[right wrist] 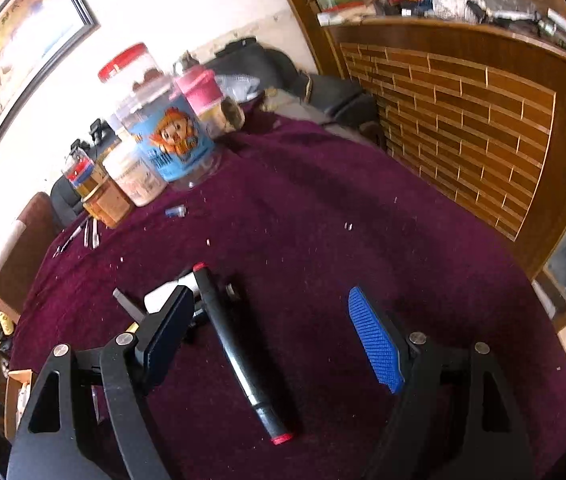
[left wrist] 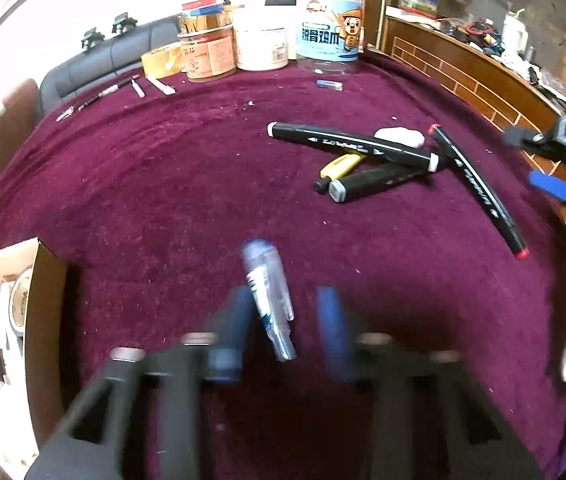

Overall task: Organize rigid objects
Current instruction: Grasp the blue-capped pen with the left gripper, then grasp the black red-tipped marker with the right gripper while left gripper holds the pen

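Maroon cloth [left wrist: 163, 180], two grippers working
Left gripper [left wrist: 285, 320] blurred, parted around a clear pen [left wrist: 267, 288]; right gripper [right wrist: 267, 294] gapes empty astride a black marker [right wrist: 235, 356].

the cloth [left wrist: 163, 184] under both sets of jaws is matt, napped burgundy velvet, flecked with lint. between the left jaws lies a clear, glossy plastic tube [left wrist: 269, 292]. between the right jaws lies a marker [right wrist: 235, 344] of smooth black plastic with a satin sheen. the right finger pads [right wrist: 375, 344] are ribbed blue rubber. beyond them, a varnished wood panel [right wrist: 463, 120].
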Motion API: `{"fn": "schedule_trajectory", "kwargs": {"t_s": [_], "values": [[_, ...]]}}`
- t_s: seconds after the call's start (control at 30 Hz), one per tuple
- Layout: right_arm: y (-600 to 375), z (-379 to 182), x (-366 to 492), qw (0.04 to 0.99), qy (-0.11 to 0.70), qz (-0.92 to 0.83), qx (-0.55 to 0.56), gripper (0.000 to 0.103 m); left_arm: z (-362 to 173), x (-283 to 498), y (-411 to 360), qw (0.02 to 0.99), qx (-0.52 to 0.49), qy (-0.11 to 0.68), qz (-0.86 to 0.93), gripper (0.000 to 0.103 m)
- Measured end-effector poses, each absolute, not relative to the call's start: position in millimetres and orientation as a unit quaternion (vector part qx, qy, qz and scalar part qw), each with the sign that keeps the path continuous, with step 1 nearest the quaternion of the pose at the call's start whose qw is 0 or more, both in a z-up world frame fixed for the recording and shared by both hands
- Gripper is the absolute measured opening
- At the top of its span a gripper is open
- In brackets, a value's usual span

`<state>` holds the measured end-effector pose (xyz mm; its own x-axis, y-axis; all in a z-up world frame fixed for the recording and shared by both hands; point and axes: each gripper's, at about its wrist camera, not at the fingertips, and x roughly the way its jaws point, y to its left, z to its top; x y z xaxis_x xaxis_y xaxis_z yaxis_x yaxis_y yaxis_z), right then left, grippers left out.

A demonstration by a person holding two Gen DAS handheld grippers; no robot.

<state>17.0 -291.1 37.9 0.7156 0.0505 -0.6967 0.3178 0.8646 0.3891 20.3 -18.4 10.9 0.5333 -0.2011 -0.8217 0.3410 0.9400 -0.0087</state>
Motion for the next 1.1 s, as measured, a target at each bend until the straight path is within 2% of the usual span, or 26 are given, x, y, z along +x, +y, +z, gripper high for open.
{"fn": "schedule_trajectory", "kwargs": {"t_s": [0.27, 0.73, 0.97, 1.1], "values": [[-260.8, 24.3, 27.9, 0.886, 0.427, -0.051, 0.173, 0.080, 42.1, -5.4, 19.7, 0.875, 0.035, 0.454, -0.165, 0.011], [-240.8, 13.0, 33.3, 0.888, 0.442, -0.035, 0.123, 0.078, 60.0, -32.1, 40.9, 0.887, -0.006, 0.435, -0.155, 0.012], [-233.0, 12.3, 35.6, 0.888, 0.447, -0.053, 0.095, 0.055, 80.4, -60.8, 53.0, 0.898, -0.015, 0.407, -0.167, 0.012], [-227.1, 13.5, 34.4, 0.885, 0.454, -0.082, 0.056, 0.019, 94.6, -79.8, 74.0, 0.906, -0.024, 0.388, -0.167, 0.012]]}}
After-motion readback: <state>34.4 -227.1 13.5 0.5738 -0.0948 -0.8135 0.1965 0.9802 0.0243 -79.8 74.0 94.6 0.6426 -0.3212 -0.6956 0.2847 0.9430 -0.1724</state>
